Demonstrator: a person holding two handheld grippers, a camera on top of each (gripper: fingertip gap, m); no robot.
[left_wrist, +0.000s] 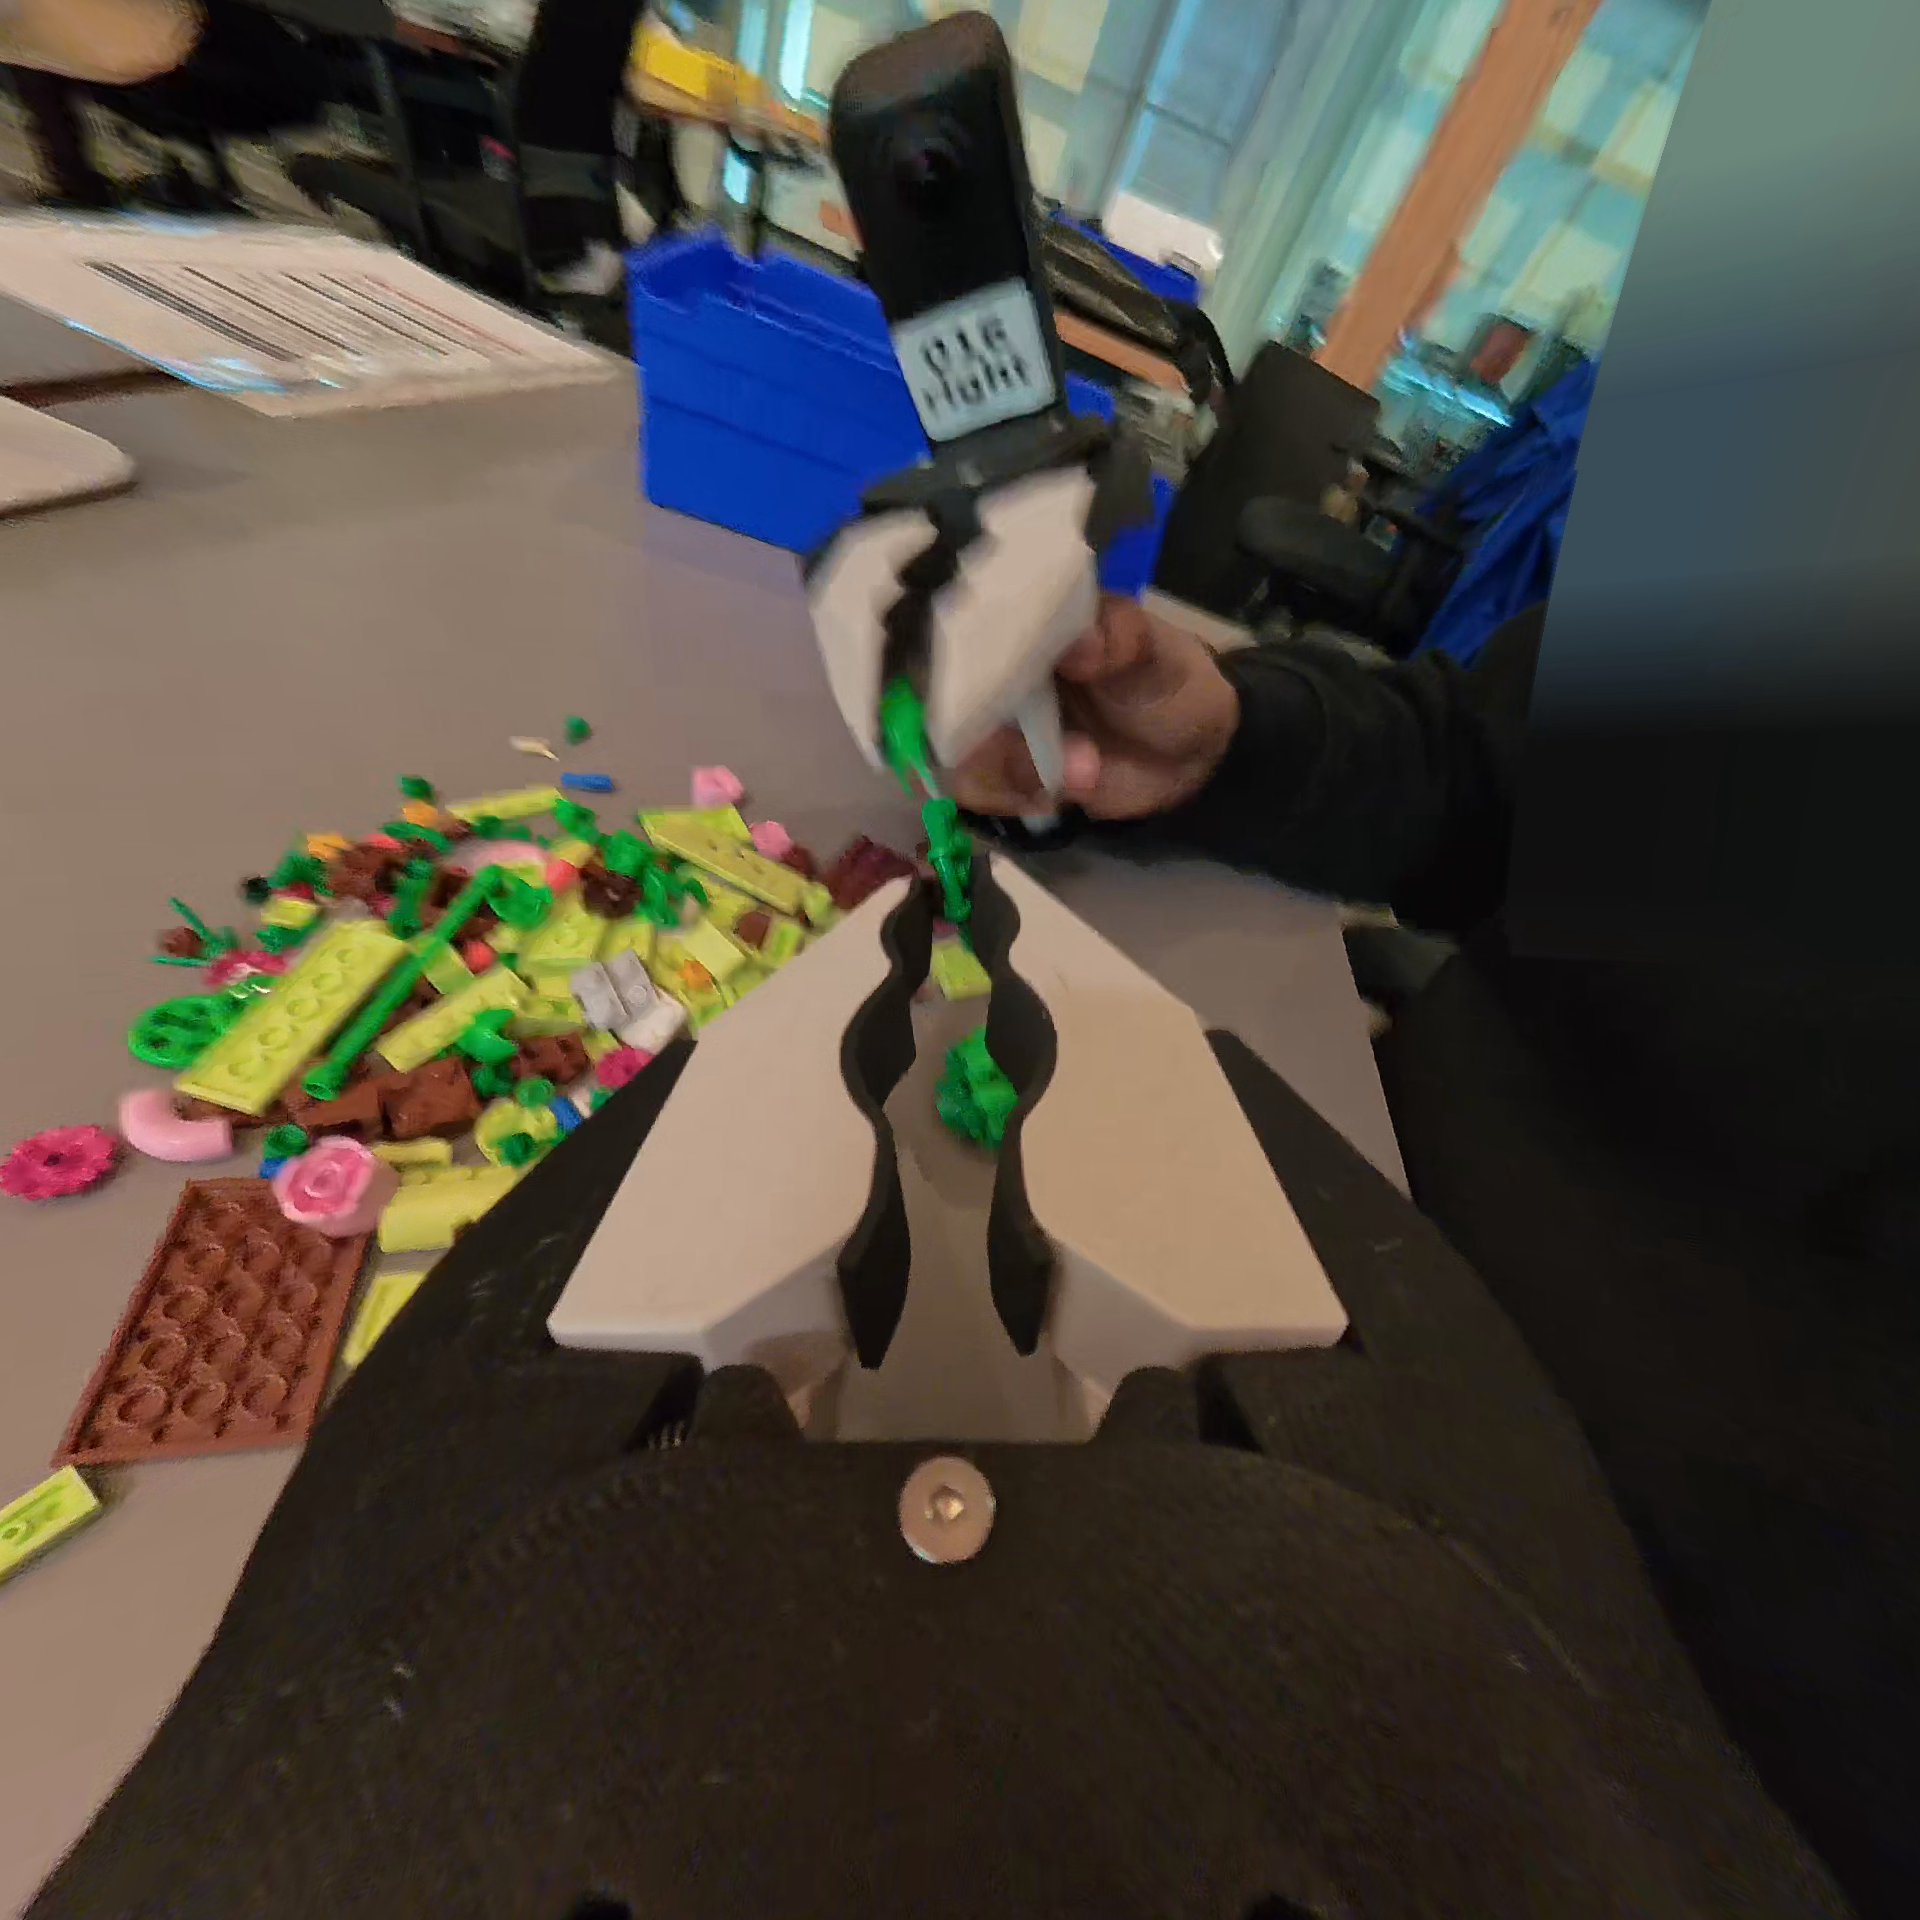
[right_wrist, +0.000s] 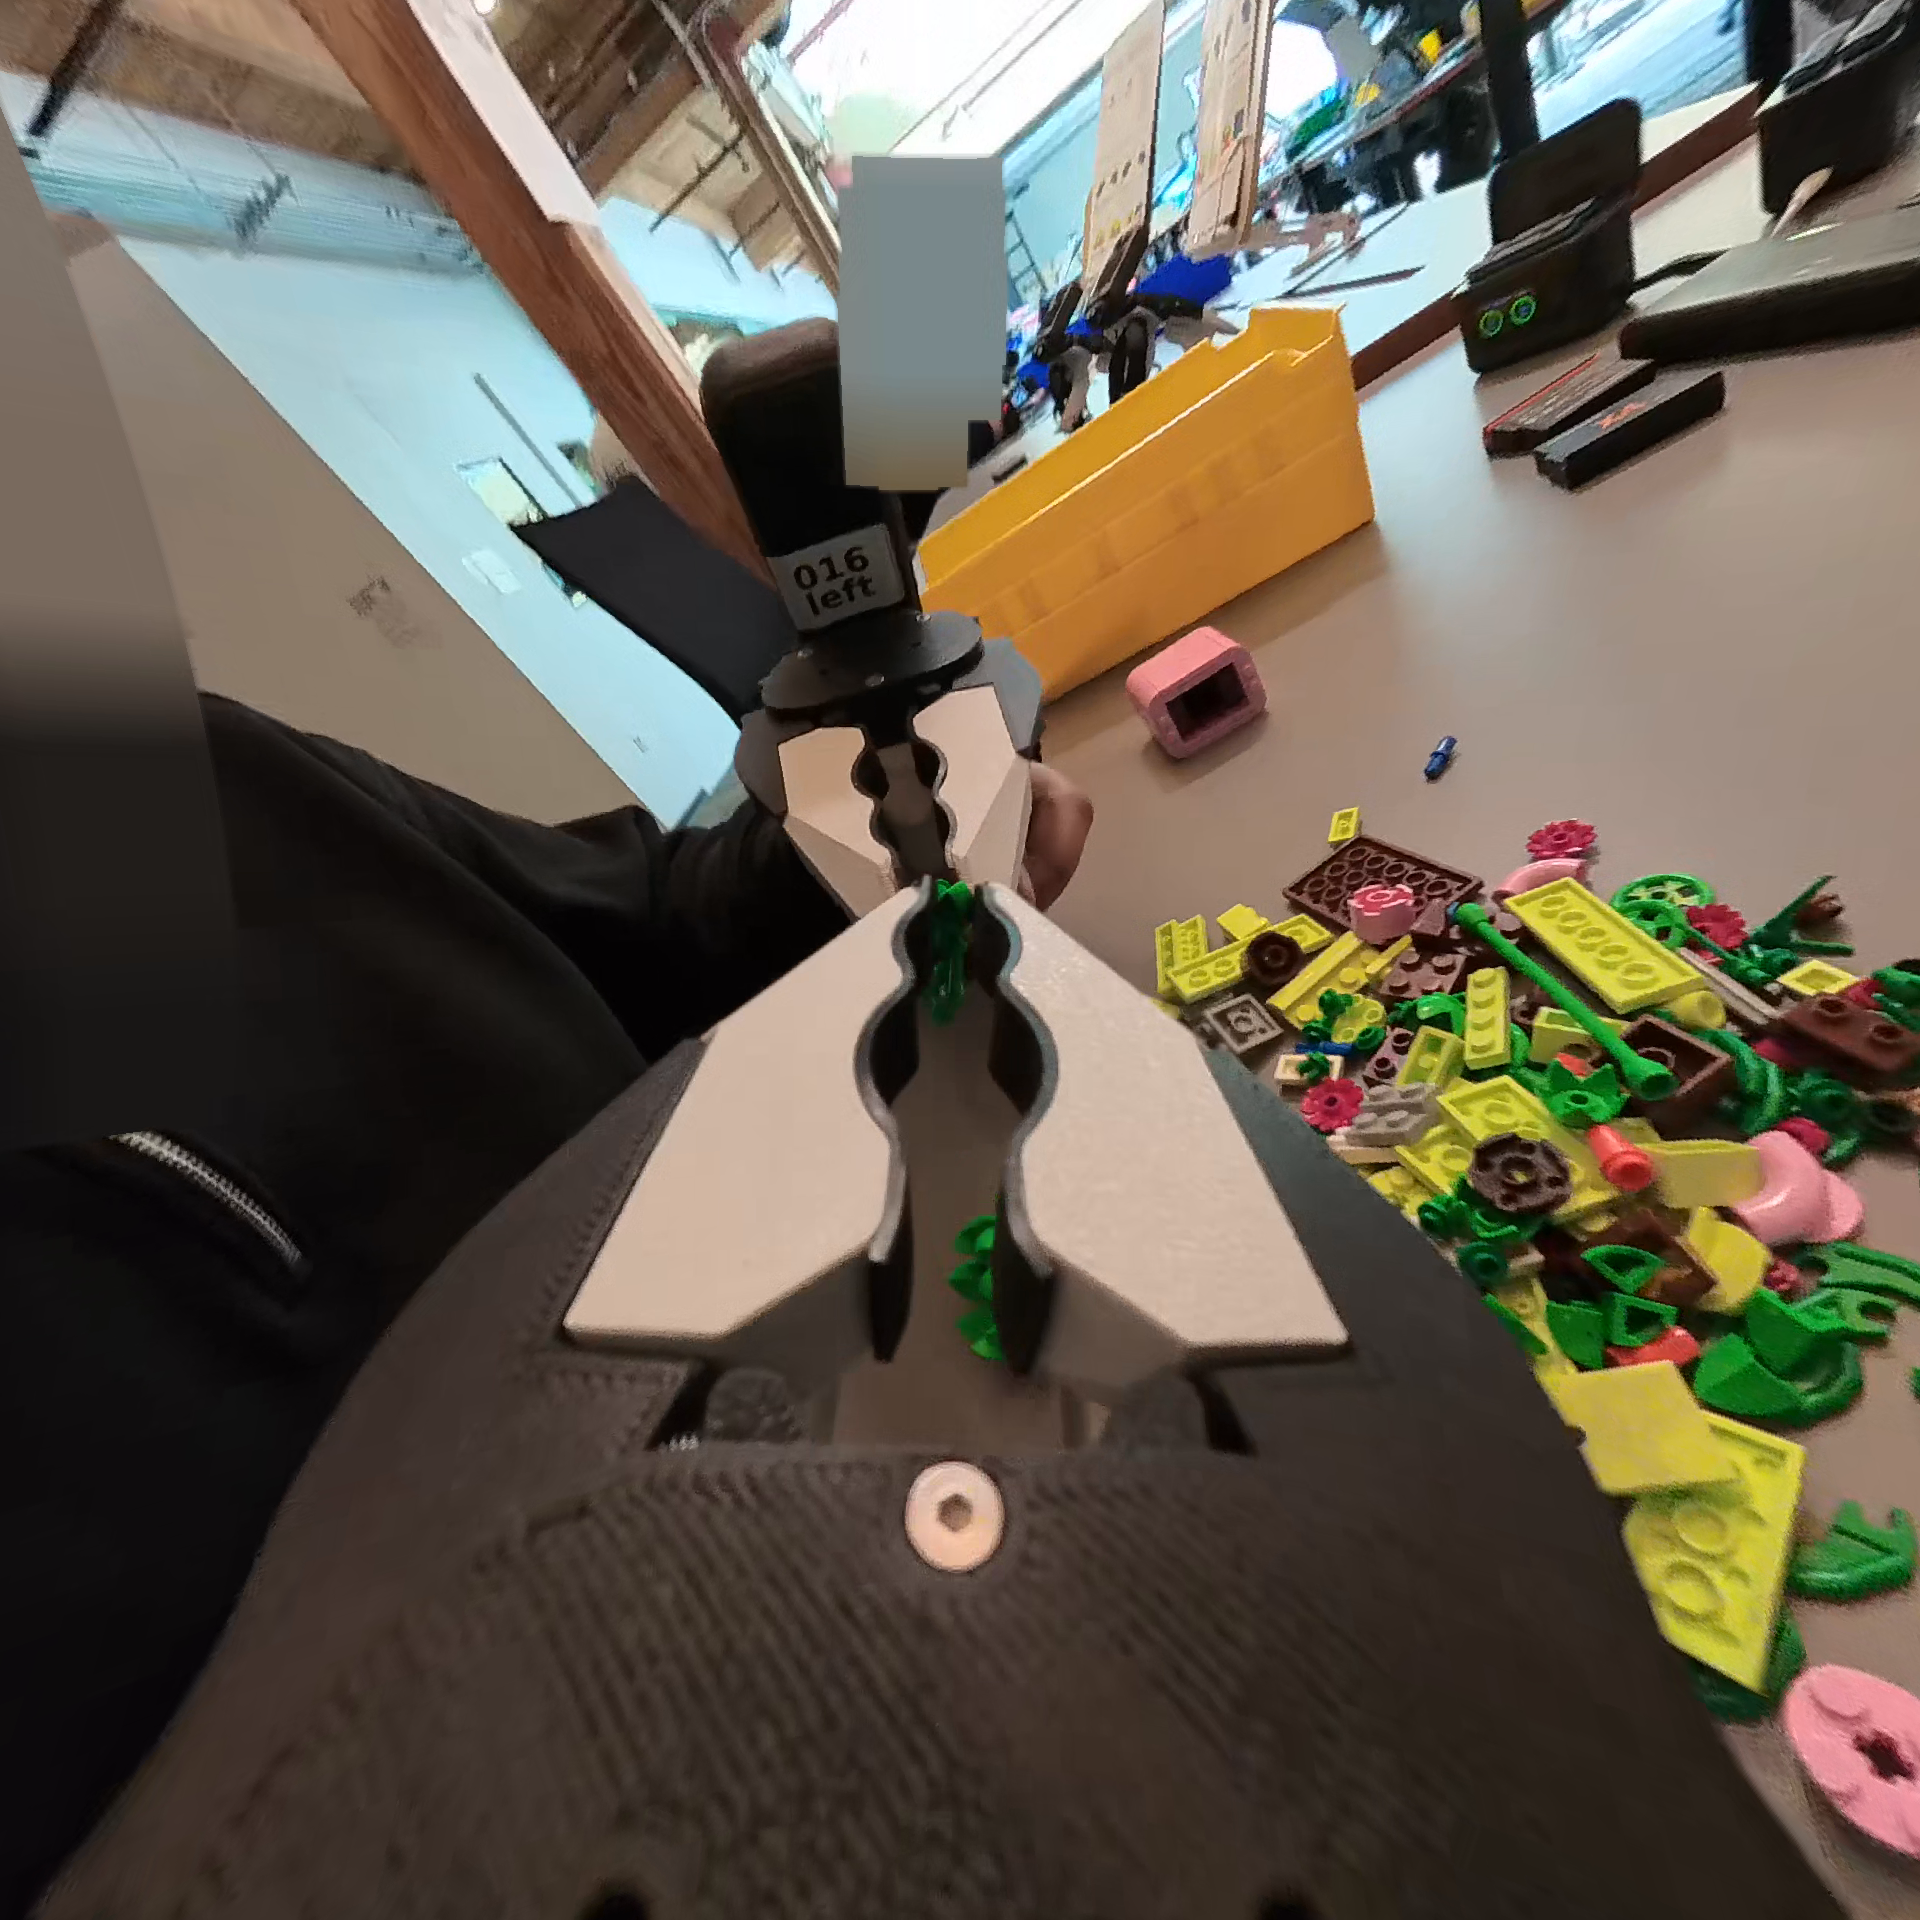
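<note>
The left gripper (left_wrist: 951, 894) pinches a slim green plastic stem piece (left_wrist: 948, 854) at its tips; the right gripper (right_wrist: 948, 906) nips a green leafy plastic piece (right_wrist: 948, 951), tip to tip above the grey table (right_wrist: 1558, 644), beside a heap of loose toy bricks (right_wrist: 1558, 1091).

Bare grey table (right_wrist: 1558, 644) lies between the yellow bin (right_wrist: 1153, 520) and the brick pile (right_wrist: 1621, 1091); only a pink block (right_wrist: 1197, 690) and a small blue peg (right_wrist: 1440, 757) stand there. The pile blocks that side of the grippers. Beyond it, a blue bin (left_wrist: 769, 395) and papers (left_wrist: 281, 312) occupy the table's far part
</note>
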